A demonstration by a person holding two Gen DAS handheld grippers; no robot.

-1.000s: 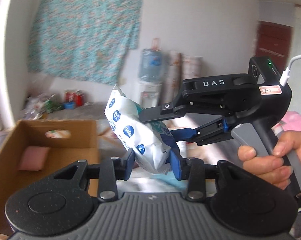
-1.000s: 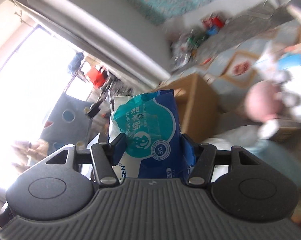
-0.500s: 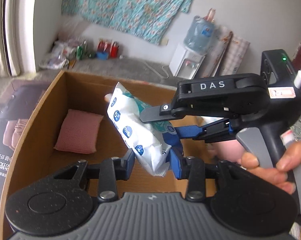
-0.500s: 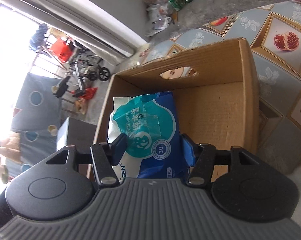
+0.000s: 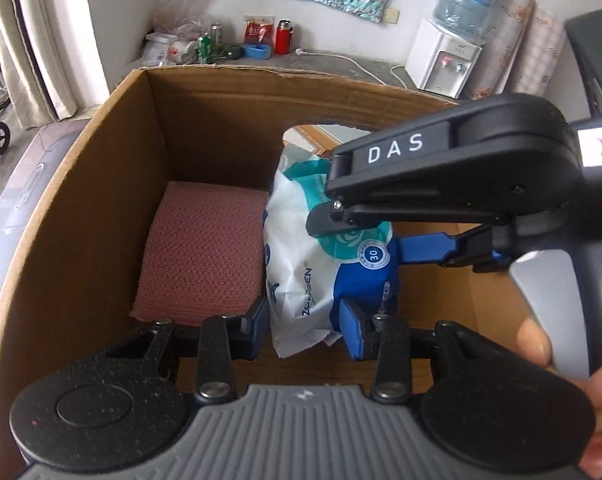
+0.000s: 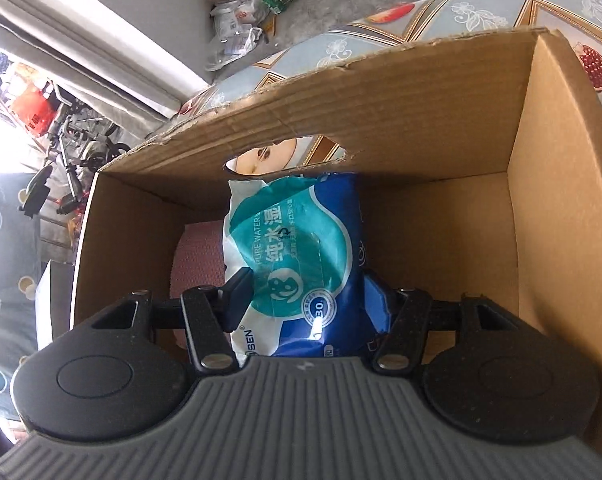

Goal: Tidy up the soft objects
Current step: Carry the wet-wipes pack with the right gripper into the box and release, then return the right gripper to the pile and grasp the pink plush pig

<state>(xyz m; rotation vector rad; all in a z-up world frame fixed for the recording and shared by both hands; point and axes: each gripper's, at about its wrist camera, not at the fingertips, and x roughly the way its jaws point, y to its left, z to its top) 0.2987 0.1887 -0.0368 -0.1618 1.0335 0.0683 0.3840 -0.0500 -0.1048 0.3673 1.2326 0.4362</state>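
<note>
The wipes pack (image 6: 301,256), clamped by both the right gripper (image 6: 307,300) and the left gripper (image 5: 301,320), is held lengthwise ahead of each, with the pink cushion (image 5: 205,252) just left and the cardboard box (image 6: 557,200) floor below.

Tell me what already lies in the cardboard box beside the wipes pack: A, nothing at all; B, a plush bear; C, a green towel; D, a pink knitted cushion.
D: a pink knitted cushion lies on the floor of the cardboard box, just left of the wipes pack that both grippers grip.
</note>
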